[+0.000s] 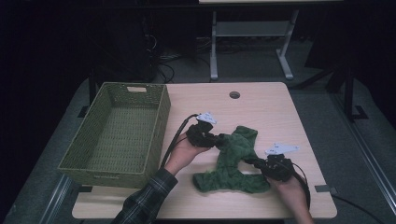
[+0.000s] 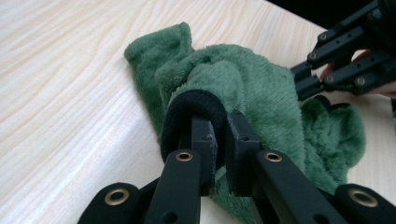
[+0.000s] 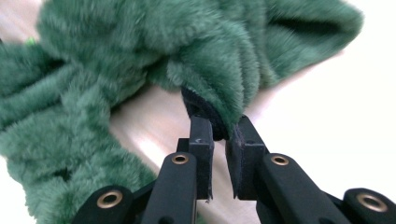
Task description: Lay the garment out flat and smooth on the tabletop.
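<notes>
A green fleece garment (image 1: 233, 161) lies crumpled on the light wooden table (image 1: 271, 107), right of the middle. Its edge carries a black elastic band (image 2: 187, 105). My left gripper (image 1: 218, 138) is at the garment's upper left and is shut on that band and the fleece, as the left gripper view (image 2: 219, 126) shows. My right gripper (image 1: 250, 162) sits at the garment's right side. It is shut on a fold of fleece with a black band edge (image 3: 201, 109) between its pads (image 3: 219, 128). The right gripper (image 2: 308, 77) also shows at the far side of the cloth.
An empty green woven basket (image 1: 105, 175) stands on the left part of the table, close to my left hand. A round cable hole (image 1: 234, 94) is near the table's far edge. Desk legs and cables stand on the dark floor beyond.
</notes>
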Available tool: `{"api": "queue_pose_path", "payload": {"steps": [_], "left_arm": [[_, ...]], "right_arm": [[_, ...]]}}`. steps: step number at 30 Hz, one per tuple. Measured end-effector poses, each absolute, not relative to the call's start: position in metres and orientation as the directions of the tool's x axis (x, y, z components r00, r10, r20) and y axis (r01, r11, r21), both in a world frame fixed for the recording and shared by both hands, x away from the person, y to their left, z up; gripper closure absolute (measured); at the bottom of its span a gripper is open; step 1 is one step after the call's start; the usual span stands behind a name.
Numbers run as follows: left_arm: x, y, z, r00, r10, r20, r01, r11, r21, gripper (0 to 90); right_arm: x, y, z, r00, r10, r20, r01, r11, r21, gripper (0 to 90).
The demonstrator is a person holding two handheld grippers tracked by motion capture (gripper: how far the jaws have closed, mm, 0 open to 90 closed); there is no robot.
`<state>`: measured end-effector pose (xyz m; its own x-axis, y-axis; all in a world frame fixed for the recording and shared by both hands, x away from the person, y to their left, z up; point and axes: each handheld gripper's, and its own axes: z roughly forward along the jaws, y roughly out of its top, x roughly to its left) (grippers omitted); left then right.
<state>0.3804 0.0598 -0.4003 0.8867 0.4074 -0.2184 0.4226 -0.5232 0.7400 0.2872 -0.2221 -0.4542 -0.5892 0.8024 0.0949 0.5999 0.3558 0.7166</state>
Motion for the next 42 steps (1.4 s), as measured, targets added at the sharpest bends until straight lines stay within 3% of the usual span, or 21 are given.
{"api": "queue_pose_path", "payload": {"steps": [8,15,23,31,36,39,42], "left_arm": [[0.367,0.083,-0.380,0.872,0.436,-0.220,0.430,-0.472,0.770,83.9],[0.354,0.103,-0.384,0.829,0.512,-0.225,0.486,-0.460,0.743,84.1],[0.355,0.103,-0.424,0.789,0.566,-0.239,0.565,-0.515,0.644,84.4],[0.363,0.097,-0.451,0.786,0.579,-0.217,0.585,-0.584,0.563,84.4],[0.363,0.094,-0.456,0.781,0.589,-0.206,0.586,-0.579,0.567,84.2],[0.363,0.094,-0.457,0.776,0.596,-0.208,0.590,-0.568,0.574,80.5],[0.361,0.095,-0.450,0.784,0.588,-0.197,0.580,-0.581,0.571,65.5]], "right_arm": [[0.296,-0.226,-0.415,-0.629,0.775,0.057,0.521,0.366,0.771,81.3],[0.304,-0.220,-0.386,-0.672,0.740,0.023,0.453,0.386,0.803,81.4],[0.324,-0.208,-0.411,-0.697,0.714,0.059,0.490,0.416,0.766,81.4],[0.334,-0.209,-0.443,-0.682,0.720,0.128,0.573,0.417,0.705,81.4],[0.337,-0.205,-0.457,-0.680,0.720,0.135,0.598,0.439,0.671,81.3],[0.338,-0.203,-0.461,-0.682,0.719,0.136,0.607,0.452,0.654,80.1],[0.337,-0.203,-0.459,-0.683,0.718,0.132,0.604,0.454,0.654,72.3]]}}
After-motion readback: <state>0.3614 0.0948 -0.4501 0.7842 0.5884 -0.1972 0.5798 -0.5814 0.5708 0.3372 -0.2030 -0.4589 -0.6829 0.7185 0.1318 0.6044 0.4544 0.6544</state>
